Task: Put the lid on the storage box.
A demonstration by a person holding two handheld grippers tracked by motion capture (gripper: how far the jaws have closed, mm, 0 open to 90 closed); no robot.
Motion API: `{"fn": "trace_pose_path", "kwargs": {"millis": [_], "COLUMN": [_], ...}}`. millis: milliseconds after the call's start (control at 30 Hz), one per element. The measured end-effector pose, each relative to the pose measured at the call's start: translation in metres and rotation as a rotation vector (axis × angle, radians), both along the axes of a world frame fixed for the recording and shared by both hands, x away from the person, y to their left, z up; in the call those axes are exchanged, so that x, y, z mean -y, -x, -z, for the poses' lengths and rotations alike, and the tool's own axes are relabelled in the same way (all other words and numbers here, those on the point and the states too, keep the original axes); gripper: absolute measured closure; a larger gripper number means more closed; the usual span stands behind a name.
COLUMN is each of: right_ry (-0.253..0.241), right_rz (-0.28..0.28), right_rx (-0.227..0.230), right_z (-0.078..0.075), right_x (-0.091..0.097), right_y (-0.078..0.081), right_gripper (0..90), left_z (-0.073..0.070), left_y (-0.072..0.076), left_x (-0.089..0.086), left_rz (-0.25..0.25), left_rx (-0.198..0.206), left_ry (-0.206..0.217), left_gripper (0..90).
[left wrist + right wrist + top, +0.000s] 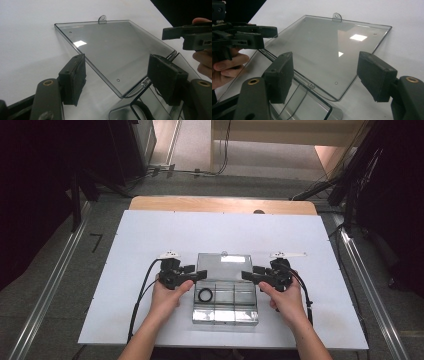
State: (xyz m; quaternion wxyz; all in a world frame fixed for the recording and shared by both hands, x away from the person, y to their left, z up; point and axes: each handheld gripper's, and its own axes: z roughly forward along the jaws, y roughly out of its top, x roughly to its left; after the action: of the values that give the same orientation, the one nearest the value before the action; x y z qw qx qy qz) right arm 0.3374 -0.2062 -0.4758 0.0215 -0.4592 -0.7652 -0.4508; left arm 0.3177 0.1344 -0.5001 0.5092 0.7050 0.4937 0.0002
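In the high view, a clear plastic box (pixel 225 292) sits on the white table (pixel 125 270) with its lid (pixel 223 266) folded open and lying flat behind the divided tray. The left gripper (pixel 200 275) points in at the box's left edge and the right gripper (pixel 247 275) at its right edge, each just about level with the hinge line. A black ring (pixel 205 295) lies in one of the tray's left compartments, a little nearer the person than the left gripper's tips.

In the left gripper view, the lid (pixel 110 50) lies ahead of the jaws and between them: its near corner and the hinge reach into the gap, but neither pad presses on it. The jaws stand apart, partly spread. The right gripper (pixel 175 33) shows farther off, across the lid, with fingers behind it. Below the right-hand pad, a dark curve is probably the ring, too cut off to be sure.

In the right gripper view, the lid (pixel 329 52) again lies between and beyond the spread jaws, its hinged corner nearest them, untouched. The left gripper (pixel 265 32) reaches in from the far side.

The step looks like taking hold of the lid's two side edges to swing it shut. Next, each pair of jaws must slip around the thin edge near the hinge and pinch it evenly before lifting.

The high view alone gives the compartments and ring clearly; the gripper views alone show the lid's small tab (pixel 102 19) and the gaps at the pads.
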Motion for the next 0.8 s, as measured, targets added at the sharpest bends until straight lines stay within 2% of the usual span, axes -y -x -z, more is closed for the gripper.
{"fn": "trace_pose_path", "kwargs": {"millis": [300, 367, 567, 800], "right_ry": [0.008, 0.038, 0.056, 0.046], "right_rz": [0.033, 0.053, 0.054, 0.067], "right_rx": [-0.003, -0.006, -0.04, -0.062], "right_z": [0.002, 0.004, 0.013, 0.017], "right_x": [0.0, 0.001, 0.0, -0.002], "right_y": [-0.001, -0.001, -0.003, -0.004], "right_gripper": [33.4, 33.6, 34.6, 35.4], "left_z": [0.005, 0.005, 0.006, 0.009], "left_y": [-0.001, -0.001, -0.002, -0.003], "left_x": [0.003, 0.003, 0.003, 0.004], "left_rz": [-0.008, -0.01, -0.013, -0.022], "left_rx": [-0.019, -0.022, -0.026, -0.045], "left_ry": [-0.004, 0.001, 0.001, 0.0], "left_gripper": [35.5, 35.6, 36.3, 37.0]}}
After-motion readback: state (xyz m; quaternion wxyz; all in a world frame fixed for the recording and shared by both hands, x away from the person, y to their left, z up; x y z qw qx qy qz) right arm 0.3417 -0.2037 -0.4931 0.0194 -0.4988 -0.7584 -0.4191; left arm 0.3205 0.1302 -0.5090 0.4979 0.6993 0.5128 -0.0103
